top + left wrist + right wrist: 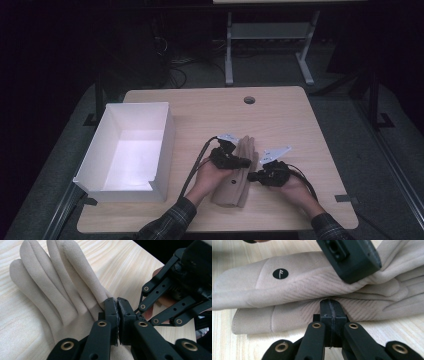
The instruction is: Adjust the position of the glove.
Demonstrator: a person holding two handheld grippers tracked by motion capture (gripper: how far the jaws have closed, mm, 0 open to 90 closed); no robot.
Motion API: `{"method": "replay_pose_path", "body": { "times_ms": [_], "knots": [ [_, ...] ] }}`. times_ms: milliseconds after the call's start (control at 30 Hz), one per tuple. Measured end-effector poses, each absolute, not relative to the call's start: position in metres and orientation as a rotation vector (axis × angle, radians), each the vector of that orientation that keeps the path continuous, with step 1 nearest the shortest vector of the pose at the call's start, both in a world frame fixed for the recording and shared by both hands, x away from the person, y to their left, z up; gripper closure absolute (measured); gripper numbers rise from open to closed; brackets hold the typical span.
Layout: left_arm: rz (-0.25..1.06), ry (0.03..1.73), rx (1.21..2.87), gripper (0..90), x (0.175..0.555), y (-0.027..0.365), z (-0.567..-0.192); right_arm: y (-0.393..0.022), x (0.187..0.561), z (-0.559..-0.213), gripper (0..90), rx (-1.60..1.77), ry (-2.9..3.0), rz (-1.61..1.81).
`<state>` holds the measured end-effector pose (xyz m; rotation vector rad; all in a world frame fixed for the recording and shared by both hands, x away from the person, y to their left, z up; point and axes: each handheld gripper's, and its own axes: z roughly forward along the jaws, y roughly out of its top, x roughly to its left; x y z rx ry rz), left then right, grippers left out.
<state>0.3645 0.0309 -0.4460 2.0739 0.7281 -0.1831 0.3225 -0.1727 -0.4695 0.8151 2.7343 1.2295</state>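
Two beige gloves (239, 172) lie stacked on the wooden table (280, 120), fingers pointing away from me. The top glove (287, 285) carries a round black logo (280, 273). My left gripper (244, 163) sits over the stack, shut on the top glove (57, 287) by its right edge, where the fabric bunches around the jaws. My right gripper (254, 176) meets the stack from the right. It is shut, and its tips (330, 302) pinch the edge of the lower glove (287, 317), just under the overhanging top one. The right gripper (160, 305) stands close beside the left jaws.
A white open box (131, 150) stands on the table's left part, a hand's width from the left hand. A round cable hole (249, 100) lies near the far edge. Bare tabletop stretches behind and to the right of the gloves.
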Motion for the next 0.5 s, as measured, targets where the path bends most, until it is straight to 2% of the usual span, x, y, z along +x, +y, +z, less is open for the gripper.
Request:
{"method": "replay_pose_path", "body": {
  "times_ms": [67, 200, 233, 333, 400, 467, 500],
  "knots": [
    [-0.168, 0.719, 2.064, 82.4, 0.362, 0.032, -0.442, -0.179, 0.322, -0.466, 88.7, 0.814, 2.713, 1.225],
    [-0.16, 0.709, 2.048, 83.0, 0.357, 0.035, -0.433, -0.194, 0.323, -0.461, 81.9, 0.867, 2.656, 1.244],
    [-0.161, 0.7, 2.056, 85.6, 0.356, 0.035, -0.433, -0.206, 0.324, -0.459, 74.0, 0.911, 2.605, 1.252],
    [-0.168, 0.683, 2.075, 85.7, 0.352, 0.032, -0.436, -0.218, 0.326, -0.458, 70.2, 0.941, 2.559, 1.245],
    [-0.187, 0.675, 2.084, 85.6, 0.348, 0.026, -0.44, -0.23, 0.329, -0.458, 58.7, 1.002, 2.489, 1.222],
    [-0.201, 0.662, 2.082, 81.9, 0.346, 0.023, -0.441, -0.235, 0.331, -0.46, 53.2, 1.044, 2.458, 1.212],
    [-0.201, 0.662, 2.082, 77.7, 0.346, 0.023, -0.441, -0.235, 0.331, -0.46, 53.2, 1.044, 2.458, 1.212]
  ]
}}
